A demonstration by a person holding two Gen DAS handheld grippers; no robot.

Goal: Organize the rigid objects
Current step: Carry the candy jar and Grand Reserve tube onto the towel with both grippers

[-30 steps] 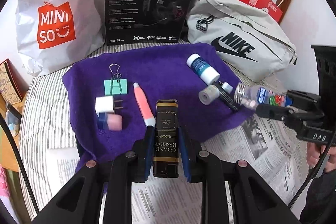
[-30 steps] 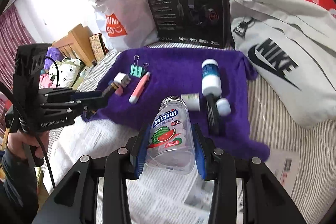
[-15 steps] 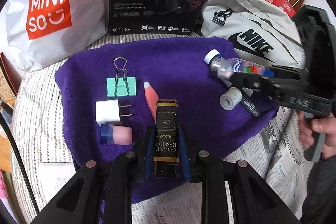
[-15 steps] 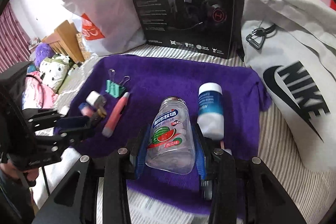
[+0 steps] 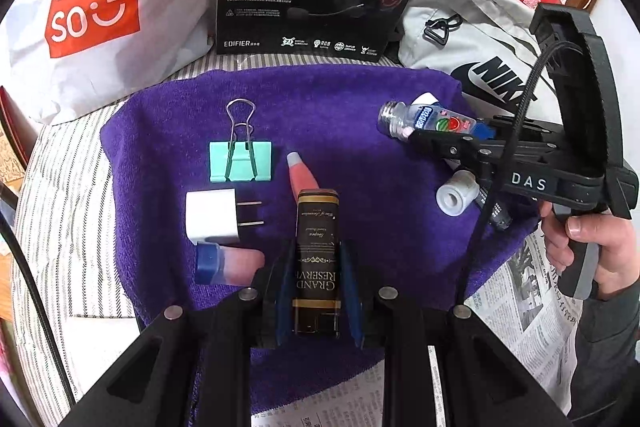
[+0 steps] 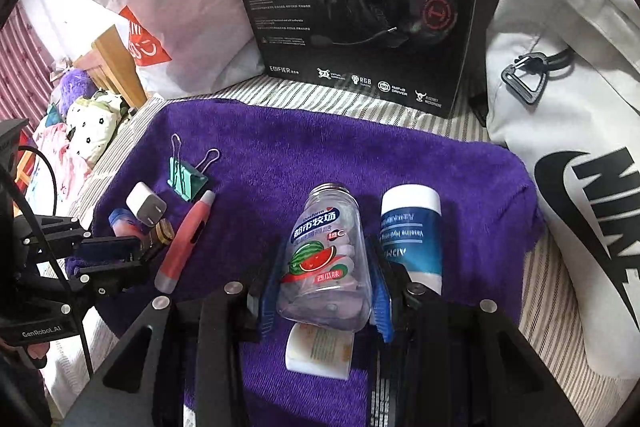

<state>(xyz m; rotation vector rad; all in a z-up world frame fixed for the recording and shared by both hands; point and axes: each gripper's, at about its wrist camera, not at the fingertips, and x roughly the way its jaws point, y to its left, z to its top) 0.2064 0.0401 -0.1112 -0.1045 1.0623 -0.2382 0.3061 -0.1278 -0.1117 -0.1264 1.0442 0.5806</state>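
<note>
Purple towel [image 5: 344, 107] is lying on the striped bed; left tongs [image 5: 318, 287] are clamping the dark box [image 5: 318, 251], right tongs [image 6: 324, 279] the clear bottle [image 6: 326, 251], probably above the towel; slick bottle risks slipping, knocking the white tube [image 6: 412, 231].

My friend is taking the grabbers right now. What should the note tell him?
Left gripper: shut on the black box, low over the towel's near edge.
Right gripper: shut on the clear bottle, over the towel's right part, beside the blue tube.
Already lying on the towel: clip, plug, eraser, pink pen, small roll.
Left to do: set the box and the bottle down on the towel and let go.
</note>
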